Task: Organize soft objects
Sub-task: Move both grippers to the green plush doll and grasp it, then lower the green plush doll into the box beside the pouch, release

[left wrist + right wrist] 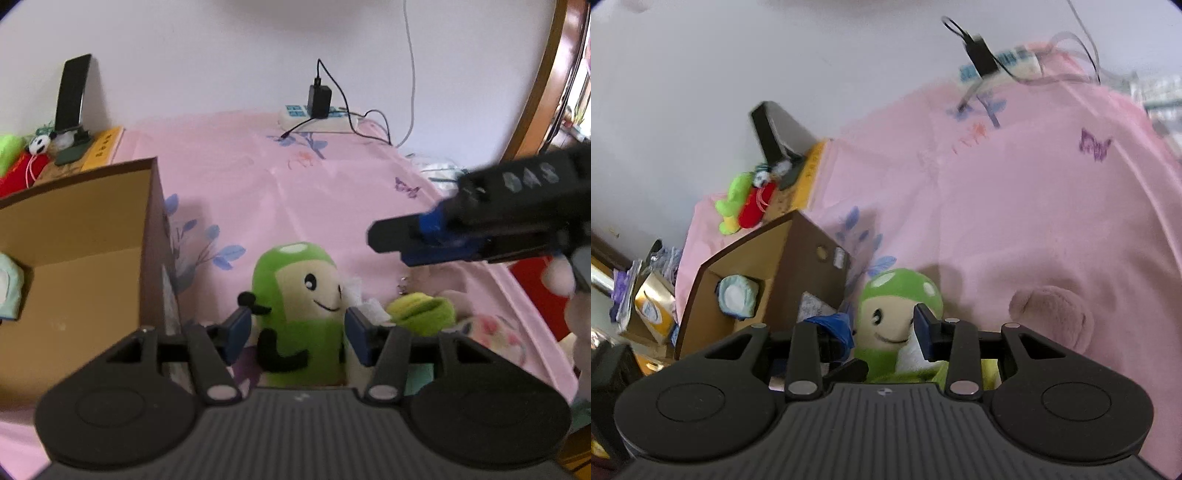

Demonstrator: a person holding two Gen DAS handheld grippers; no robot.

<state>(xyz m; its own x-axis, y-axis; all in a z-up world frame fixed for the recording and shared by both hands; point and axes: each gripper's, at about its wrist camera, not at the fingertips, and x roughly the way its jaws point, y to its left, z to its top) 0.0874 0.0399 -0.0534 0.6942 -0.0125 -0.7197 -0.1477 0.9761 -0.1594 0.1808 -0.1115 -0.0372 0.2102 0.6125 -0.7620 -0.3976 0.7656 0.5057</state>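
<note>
A green mushroom plush with a cream smiling face stands on the pink sheet, right beside an open cardboard box. My left gripper is open, one blue pad on each side of the plush's body, close to it without squeezing it. My right gripper hovers higher up, open by a small gap with nothing between its pads; the plush lies beyond them. From the left wrist it reaches in at the right. A pale green soft item lies inside the box.
A yellow-green plush, a floral one and a pink one lie right of the mushroom. A power strip with charger and cables sits at the wall. A phone stand and small toys are behind the box.
</note>
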